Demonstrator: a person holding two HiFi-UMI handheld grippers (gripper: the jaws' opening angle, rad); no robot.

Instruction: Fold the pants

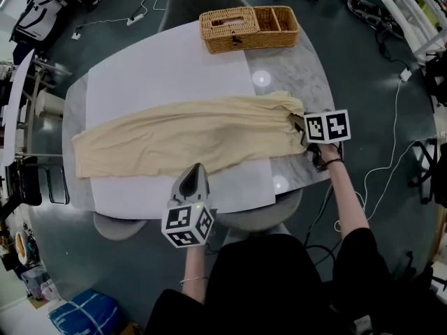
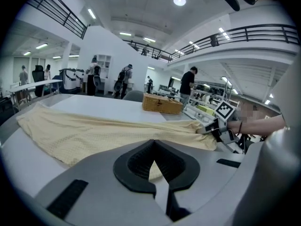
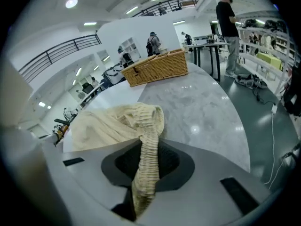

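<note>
Beyond pants (image 1: 188, 142), wicker basket (image 1: 248, 28) on table (image 1: 307, 68) edge

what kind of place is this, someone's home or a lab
Probably a big open lab or workshop hall, not a home: a railed mezzanine, equipment shelves and loose cables across the floor.
</note>
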